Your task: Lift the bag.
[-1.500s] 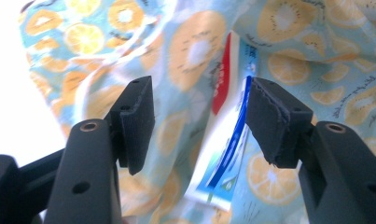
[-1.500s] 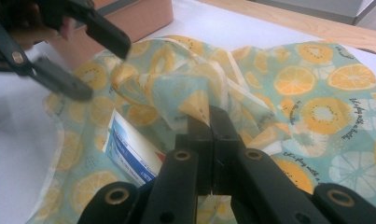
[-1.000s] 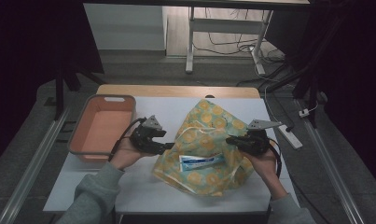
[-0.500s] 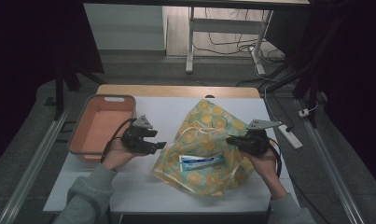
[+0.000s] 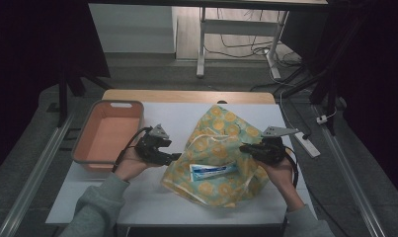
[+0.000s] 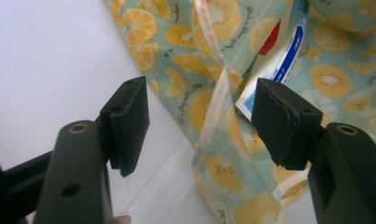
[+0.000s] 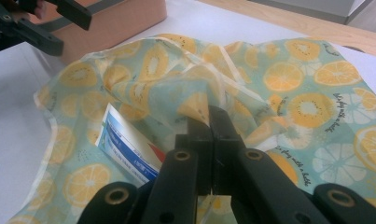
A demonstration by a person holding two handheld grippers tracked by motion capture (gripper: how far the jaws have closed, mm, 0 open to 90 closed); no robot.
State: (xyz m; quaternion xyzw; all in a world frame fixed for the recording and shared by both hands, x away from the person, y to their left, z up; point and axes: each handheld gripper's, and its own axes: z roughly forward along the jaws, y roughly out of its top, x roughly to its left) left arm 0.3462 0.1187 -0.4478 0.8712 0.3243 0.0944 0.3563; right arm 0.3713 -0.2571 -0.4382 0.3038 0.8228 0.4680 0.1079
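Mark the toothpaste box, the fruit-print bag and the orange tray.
toothpaste box [image 5: 214,171], high view, middle of its white and blue face
fruit-print bag [image 5: 225,129], high view, upper part of the cloth
orange tray [image 5: 109,137], high view, bare inside floor

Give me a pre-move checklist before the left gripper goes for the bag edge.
1. Right gripper clamped on the fruit-print bag fabric: ok, jaws shut on a fold.
2. Left gripper open for a grasp: ok, jaws have just been opening, nothing pinched.
3. Bag edge lined up between left jaws: ok, the pale drawstring hangs in the gap.
4. Toothpaste box fully inside bag: not ok, it lies visible at the opening.
5. Orange bin out of the way: ok, it sits left of the bag.
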